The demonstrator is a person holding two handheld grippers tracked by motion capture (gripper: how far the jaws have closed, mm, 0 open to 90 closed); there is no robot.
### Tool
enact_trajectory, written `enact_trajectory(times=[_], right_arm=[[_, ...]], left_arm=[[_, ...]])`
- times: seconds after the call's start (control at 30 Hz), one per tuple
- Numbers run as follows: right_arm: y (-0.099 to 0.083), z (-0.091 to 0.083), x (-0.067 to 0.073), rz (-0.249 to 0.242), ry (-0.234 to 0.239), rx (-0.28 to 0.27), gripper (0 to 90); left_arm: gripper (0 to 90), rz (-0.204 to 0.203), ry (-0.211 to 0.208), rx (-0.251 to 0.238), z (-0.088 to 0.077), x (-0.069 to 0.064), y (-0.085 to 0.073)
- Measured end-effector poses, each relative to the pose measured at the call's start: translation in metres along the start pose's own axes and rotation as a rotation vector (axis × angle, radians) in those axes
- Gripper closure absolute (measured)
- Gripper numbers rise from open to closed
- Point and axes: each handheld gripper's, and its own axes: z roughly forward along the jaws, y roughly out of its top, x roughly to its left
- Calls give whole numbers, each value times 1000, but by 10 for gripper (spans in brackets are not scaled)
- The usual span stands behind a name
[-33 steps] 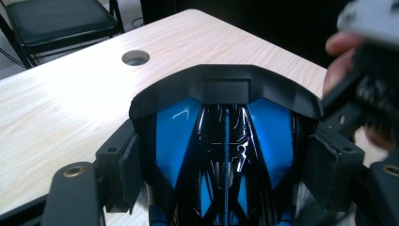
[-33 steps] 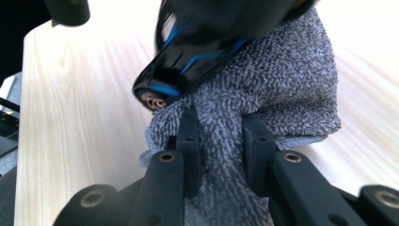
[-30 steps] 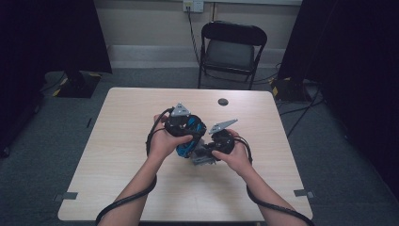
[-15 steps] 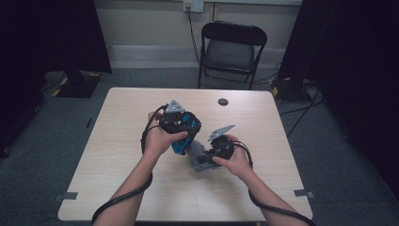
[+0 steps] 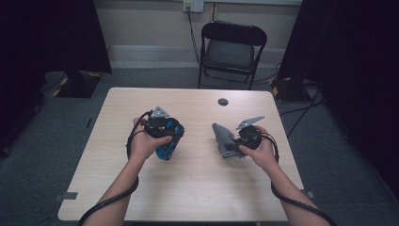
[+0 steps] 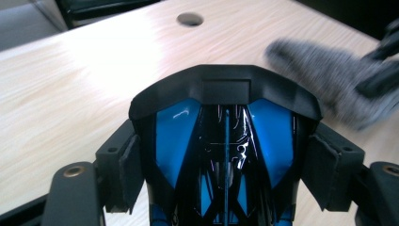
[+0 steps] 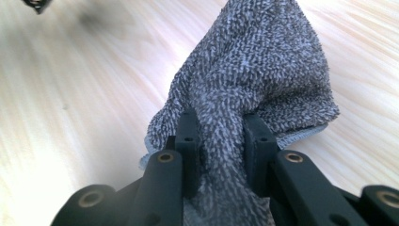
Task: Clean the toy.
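Holding both loads well apart above bare wooden table (image 5: 197, 188), we clamp the left gripper (image 5: 165, 149) on a glossy blue-and-black moulded object (image 6: 226, 141) and the right gripper (image 5: 229, 143) on nubby grey cloth (image 7: 254, 80).

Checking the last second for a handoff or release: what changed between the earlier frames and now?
The hands parted. The left tongs carried the blue-and-black object toward the table's left; the right tongs drew the grey cloth off to the right, so cloth and object no longer meet. Nothing was released: both grips unchanged. The table and chair stayed put.
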Motion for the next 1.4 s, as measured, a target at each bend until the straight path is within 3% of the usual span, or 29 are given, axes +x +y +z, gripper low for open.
enact_trajectory(times=[0.37,0.43,0.77,0.9,1.07,1.1,1.23,1.4], right_arm=[[-12,-4,-21,43,-75,30,712],[-16,-2,-24,53,-93,38,705],[-27,4,-35,102,-122,18,638],[-30,4,-38,117,-139,12,553],[-33,3,-40,137,-152,-15,395],[-34,3,-40,135,-157,-14,379],[-35,-1,-40,132,-161,-45,301],[-32,-11,-36,125,-178,-71,255]], left_arm=[[254,-22,31,72,19,16,-17],[253,-40,30,76,25,17,-19],[252,-74,57,143,54,24,-26],[252,-54,86,200,67,26,-31],[250,-37,113,236,77,23,-35],[249,-43,125,234,80,22,-36],[223,-44,107,224,82,23,-38],[188,-51,99,179,67,22,-27]])
